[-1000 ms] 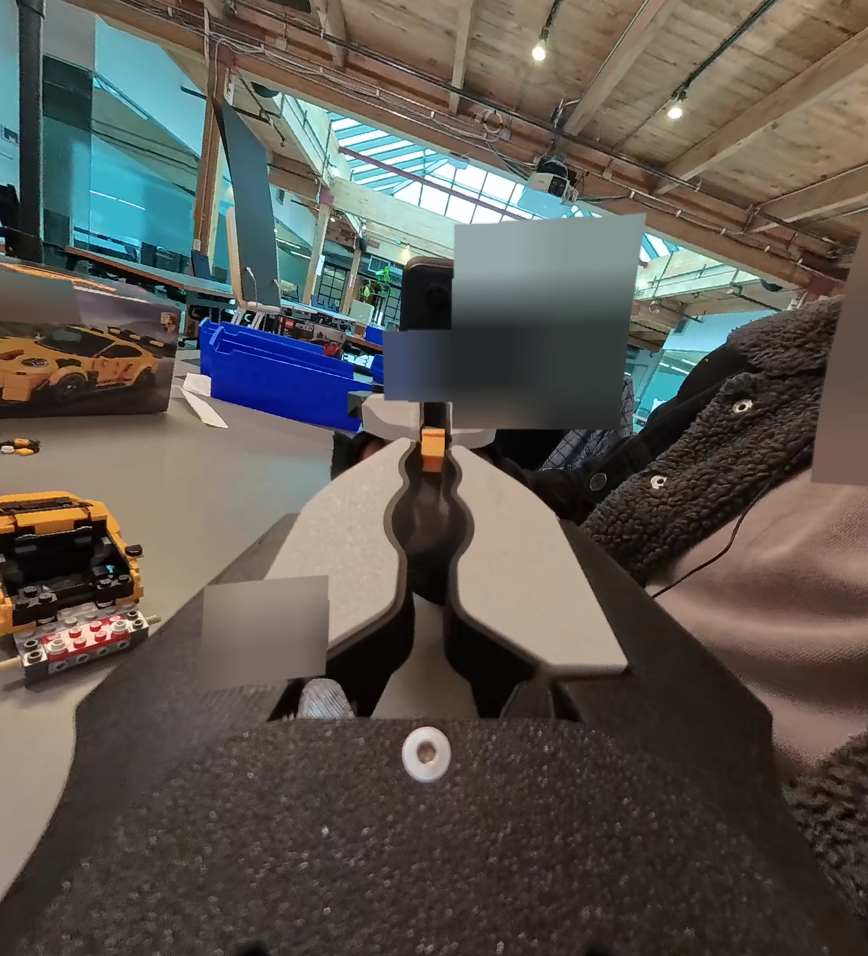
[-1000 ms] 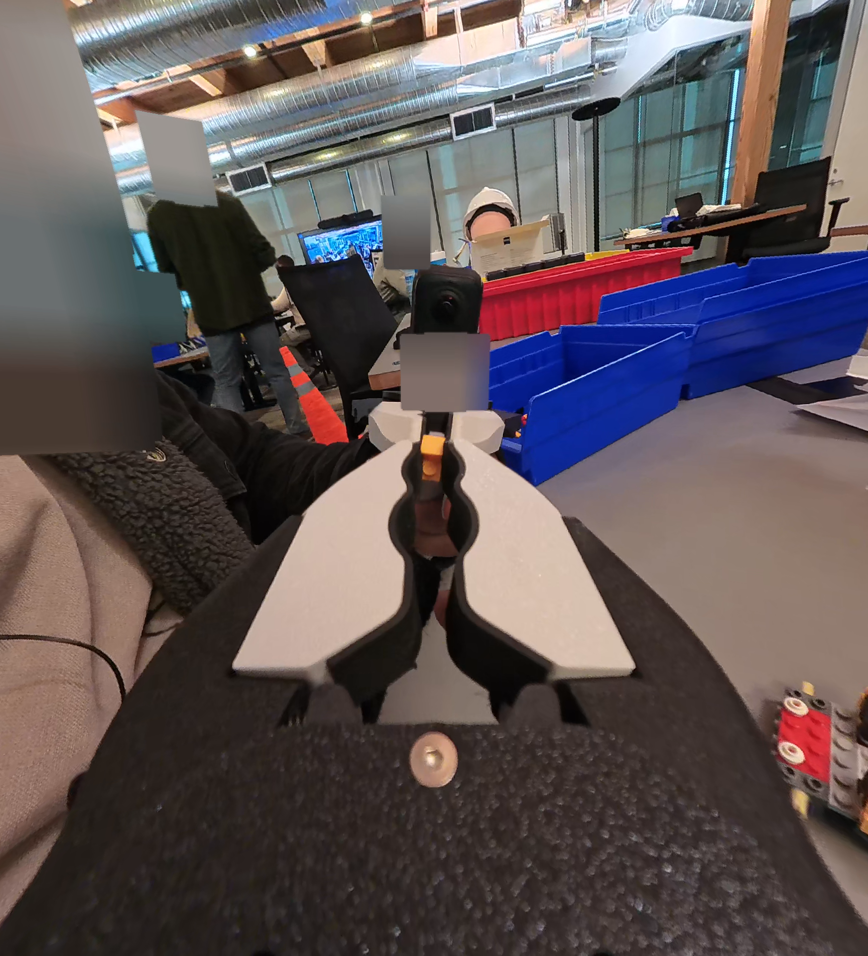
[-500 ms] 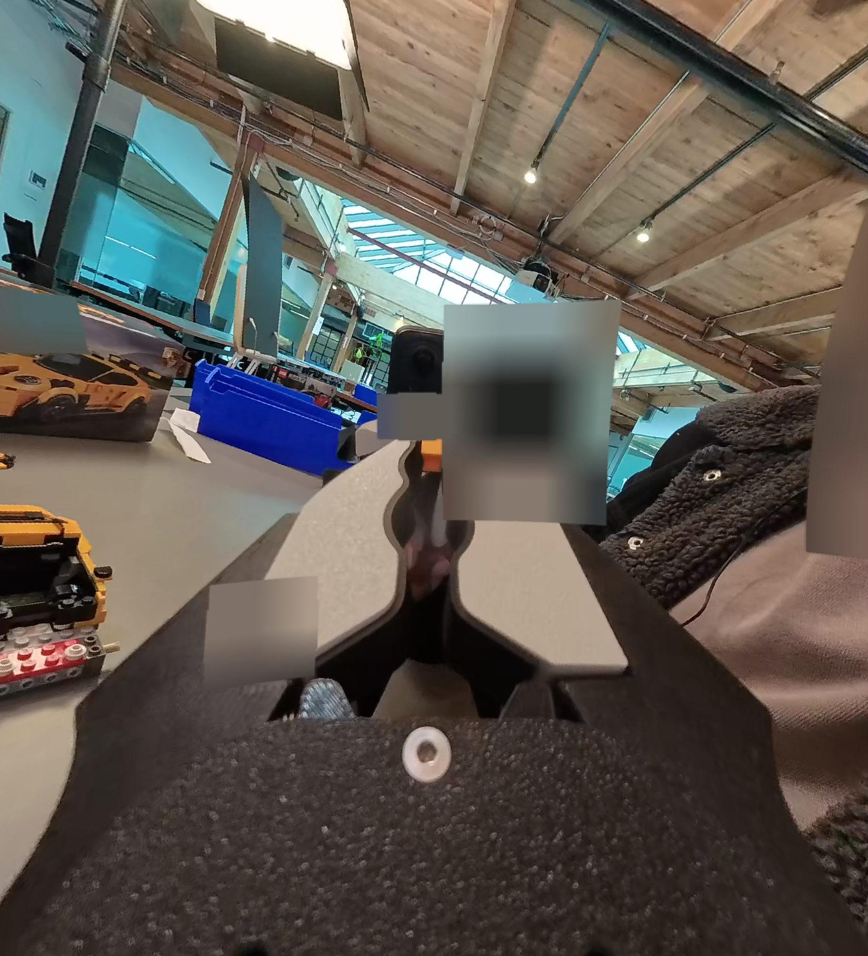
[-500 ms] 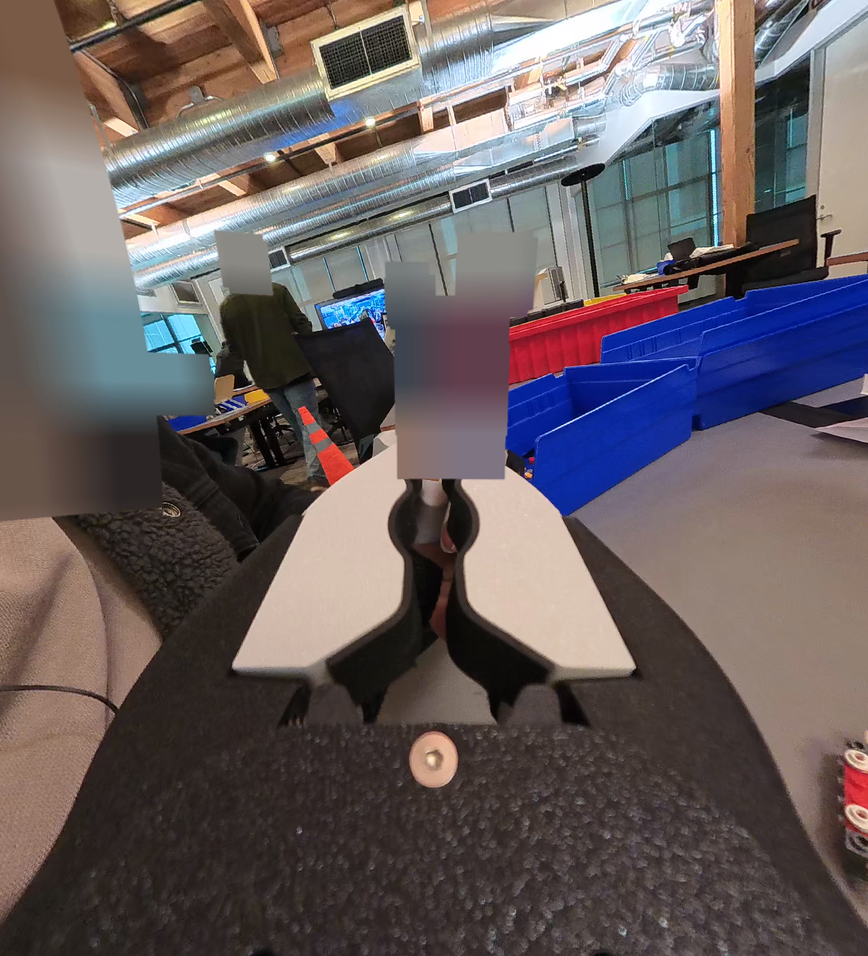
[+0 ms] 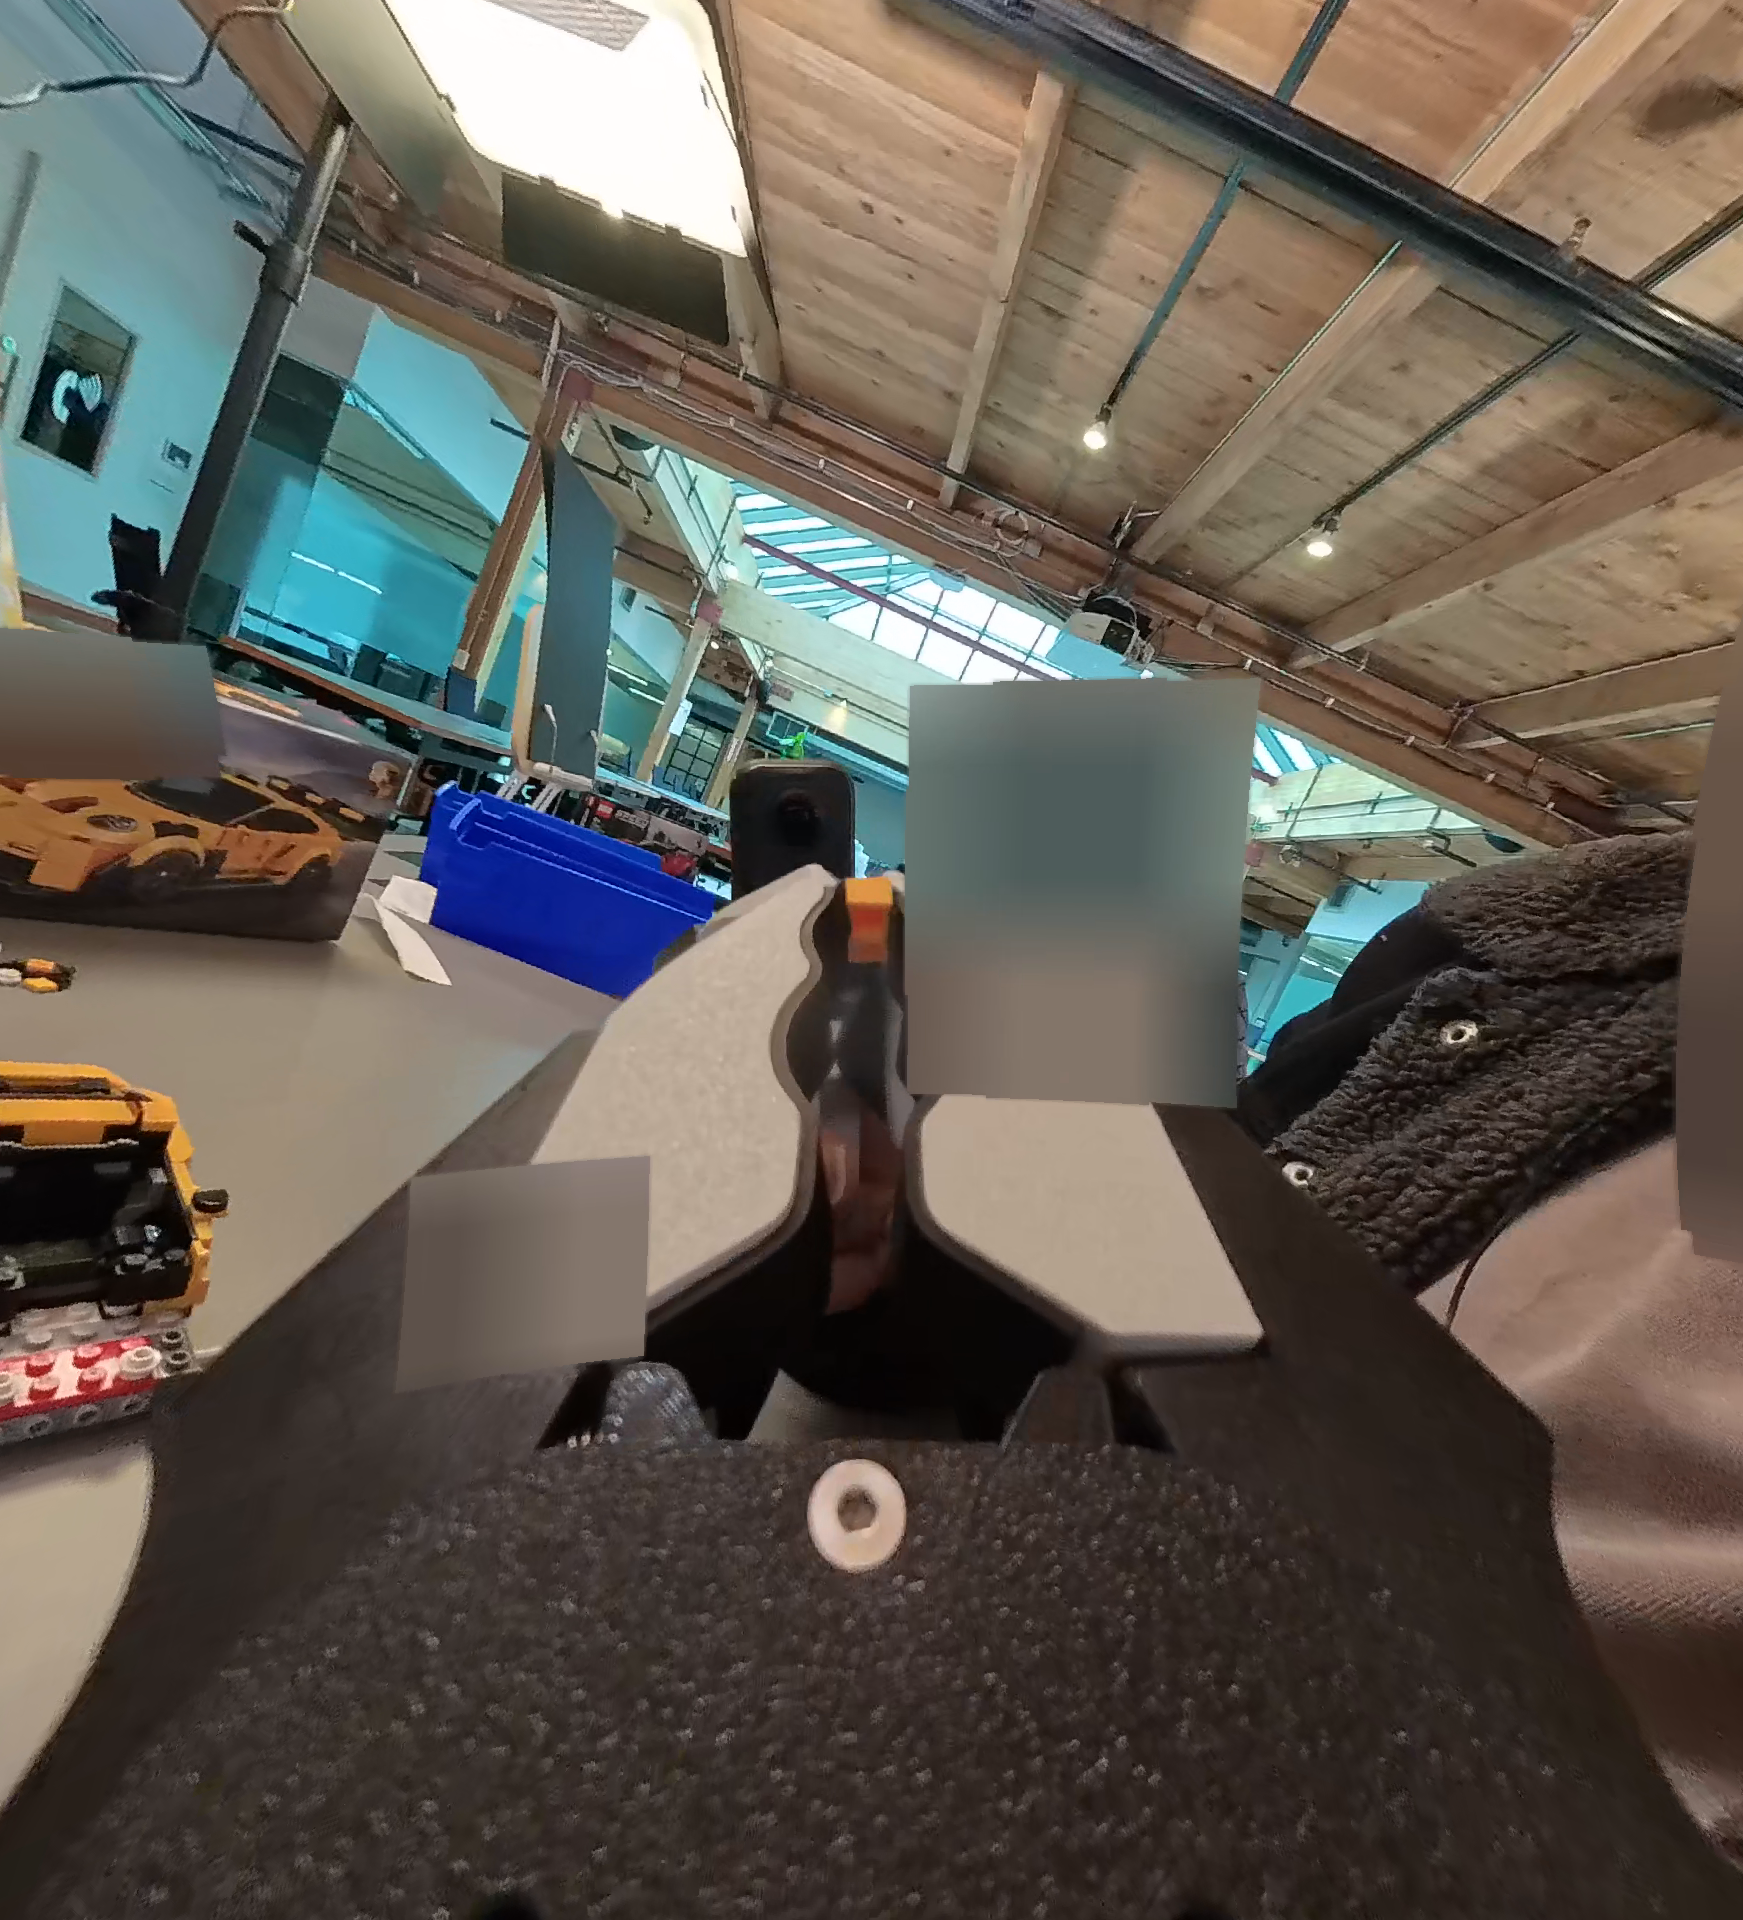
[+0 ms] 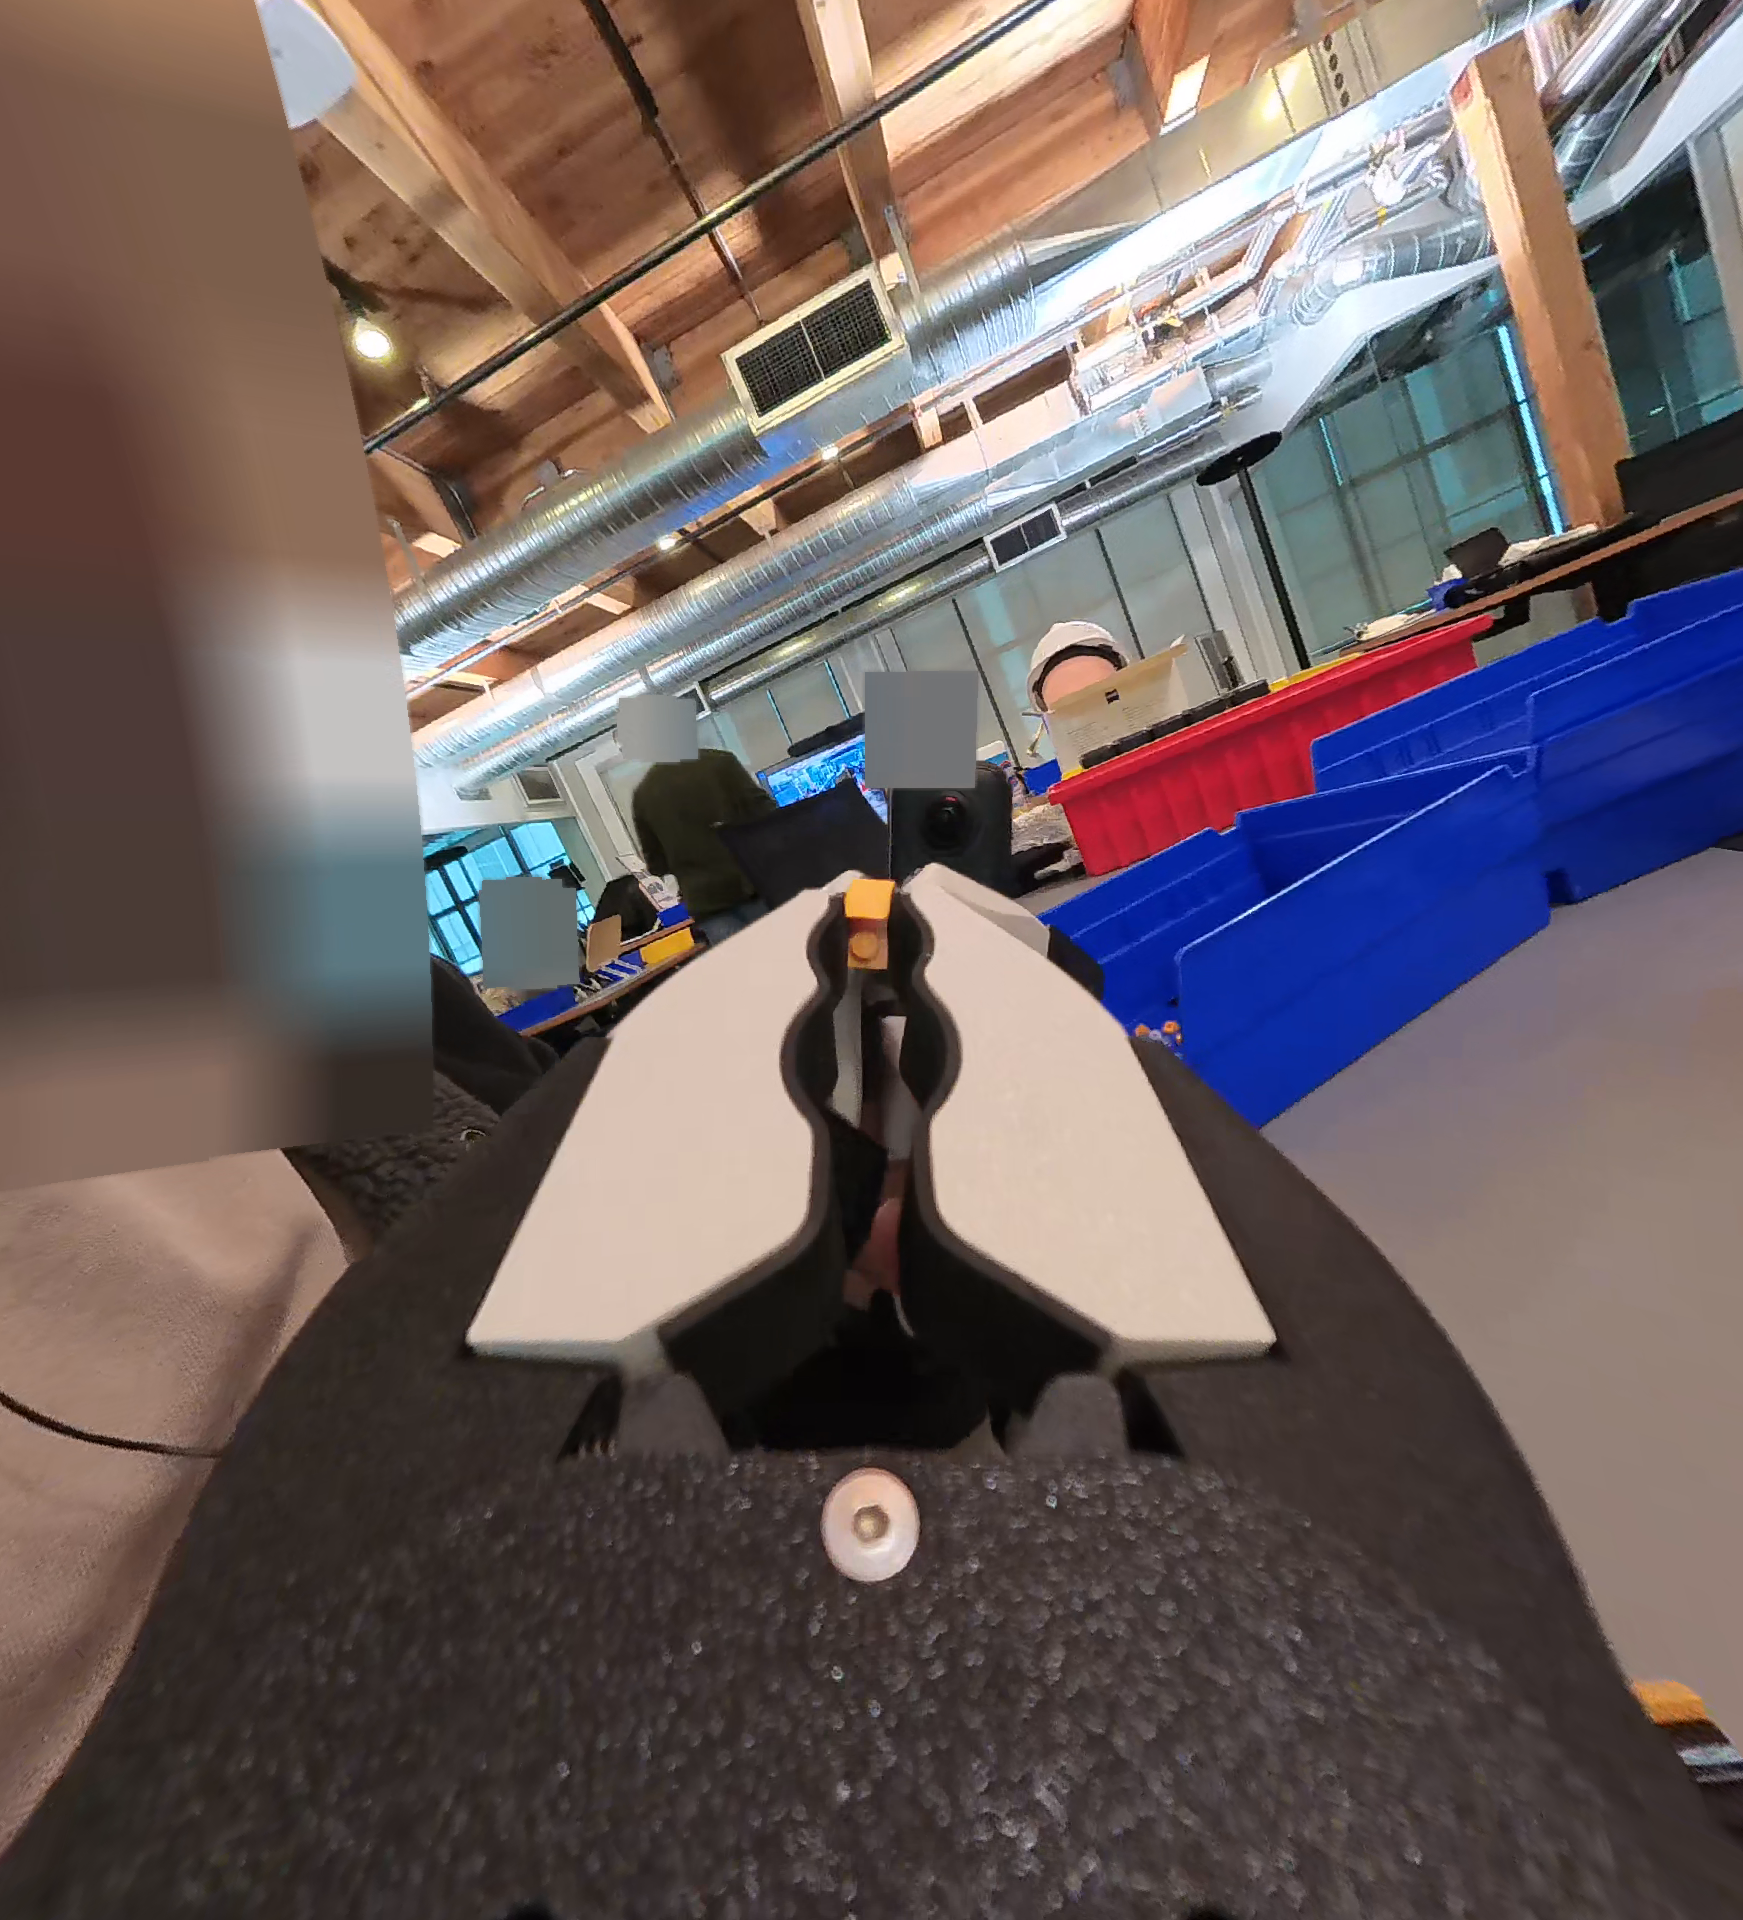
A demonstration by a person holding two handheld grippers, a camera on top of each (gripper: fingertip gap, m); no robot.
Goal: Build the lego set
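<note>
My left gripper (image 5: pixel 862 902) and right gripper (image 6: pixel 868 900) are raised above the table and meet tip to tip. A small orange brick (image 5: pixel 865 920) sits between the left gripper's tips, which are shut on it. In the right wrist view the same kind of orange brick (image 6: pixel 867 925) shows a stud and is pinched between the right gripper's tips. The partly built orange and black car (image 5: pixel 46 1195) stands on the grey table (image 5: pixel 347 1081) at the left, with a red and grey studded plate at its near end. One corner of the car (image 6: pixel 1677 1730) shows in the right wrist view.
The set's box (image 5: pixel 140 842) with a car picture stands at the back left, and a few small loose pieces (image 5: pixel 20 971) lie before it. Blue bins (image 6: pixel 1386 935) and a red bin (image 6: pixel 1262 758) line the far side. A person's fleece jacket (image 5: pixel 1490 1060) is close on the right. My left and right fingertips are right by each other.
Both grippers have tilted upward while staying tip to tip on the orange brick. More ceiling shows, and the car has slid toward the lower edge of both views.
</note>
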